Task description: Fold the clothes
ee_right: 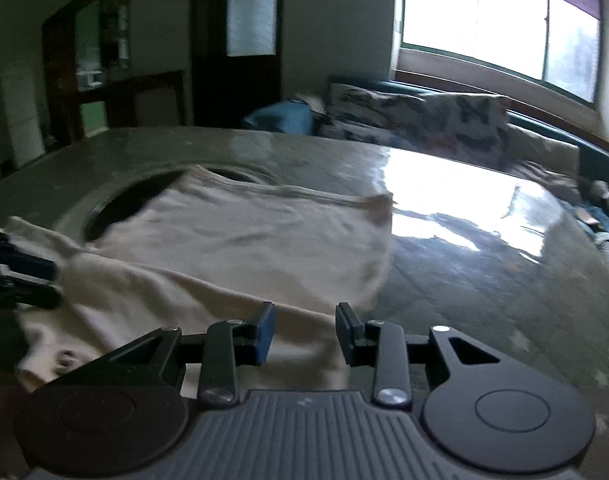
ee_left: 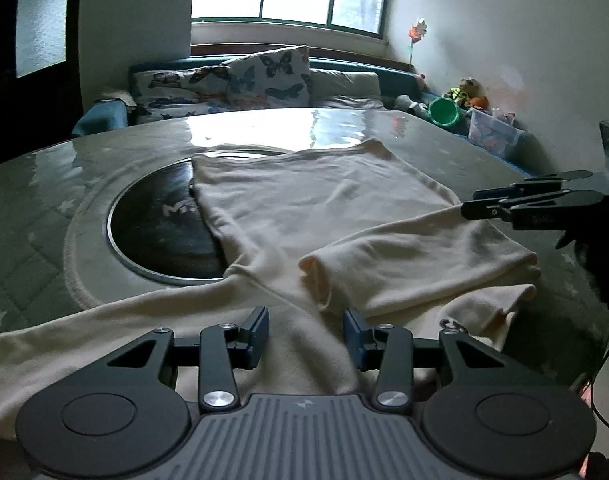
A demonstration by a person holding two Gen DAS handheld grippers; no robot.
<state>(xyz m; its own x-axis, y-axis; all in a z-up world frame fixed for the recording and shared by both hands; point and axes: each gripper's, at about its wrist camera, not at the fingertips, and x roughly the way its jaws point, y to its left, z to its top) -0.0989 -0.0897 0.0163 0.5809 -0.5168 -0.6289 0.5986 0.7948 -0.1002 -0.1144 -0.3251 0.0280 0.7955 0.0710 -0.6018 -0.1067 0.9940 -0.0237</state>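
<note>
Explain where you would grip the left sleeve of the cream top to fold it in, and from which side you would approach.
Grip the left sleeve near its cuff end, coming from the table's near edge. It lies flat and stretched out leftward from the top, while the other sleeve is already folded across. The left gripper hovers open just above the cloth.

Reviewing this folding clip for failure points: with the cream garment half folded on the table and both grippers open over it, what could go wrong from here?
1. The folded-over sleeve lies loose and rumpled; dragging cloth nearby could undo that fold.
2. The garment partly covers the round dark inset in the table, so an edge might catch on its rim.
3. The left gripper and right gripper are open with cloth under them; a shallow pinch may take one layer only.
</note>
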